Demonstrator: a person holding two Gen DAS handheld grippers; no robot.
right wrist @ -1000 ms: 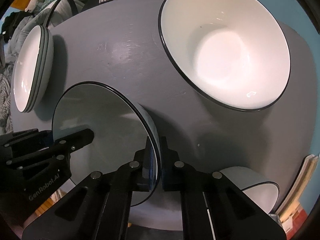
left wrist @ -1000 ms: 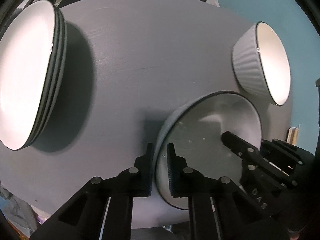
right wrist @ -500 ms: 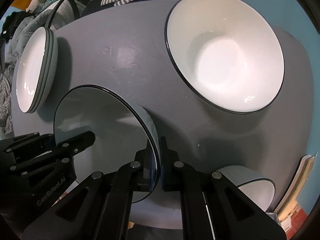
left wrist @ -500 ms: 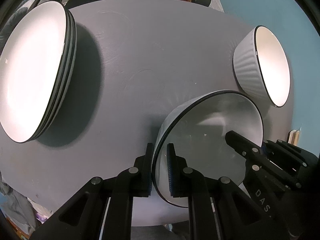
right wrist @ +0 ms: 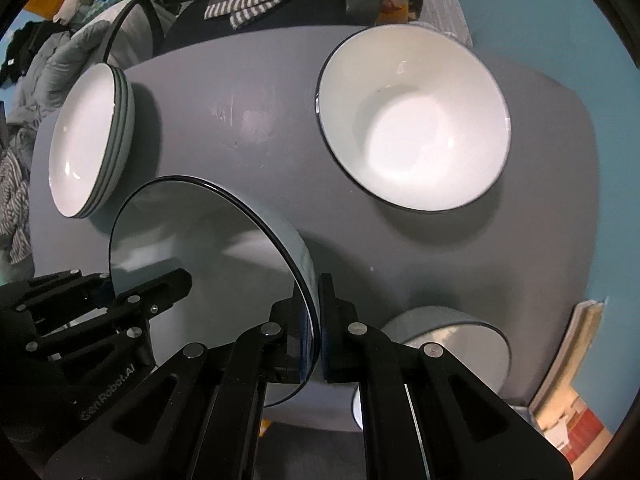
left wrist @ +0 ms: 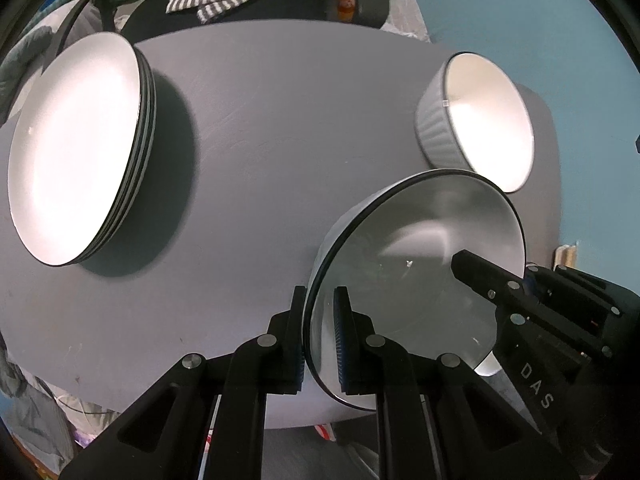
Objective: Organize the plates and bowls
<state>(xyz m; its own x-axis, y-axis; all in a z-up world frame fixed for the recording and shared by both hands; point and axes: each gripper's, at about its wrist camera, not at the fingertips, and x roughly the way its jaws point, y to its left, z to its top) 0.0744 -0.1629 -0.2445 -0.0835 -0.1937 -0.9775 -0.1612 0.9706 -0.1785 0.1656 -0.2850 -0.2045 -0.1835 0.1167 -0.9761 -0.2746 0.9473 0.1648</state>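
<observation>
- The bowl (left wrist: 416,280) is held off the grey table (left wrist: 260,120) by both tools at once: the left gripper (left wrist: 320,336) is clamped on its left rim, one finger inside and one outside, and the right gripper (right wrist: 316,320) is clamped the same way on the opposite rim.
- Compared with a second ago, the table looks farther off in both views, and more of its far edge and the clutter behind it shows. I read this as the bowl being carried higher.
- The grip on the rim looks unchanged across the pictures, so the lift seems steady.
- Relative to the held bowl: the stack of plates (left wrist: 76,148) sits well apart to its left, the large ribbed bowl (right wrist: 412,120) lies beyond it to the right, and a smaller bowl (right wrist: 444,332) rests just beside it on the right, near the table's edge.
- Since bowls belong with bowls, the likely goal is nesting this one into the large ribbed bowl, though that is a guess.
</observation>
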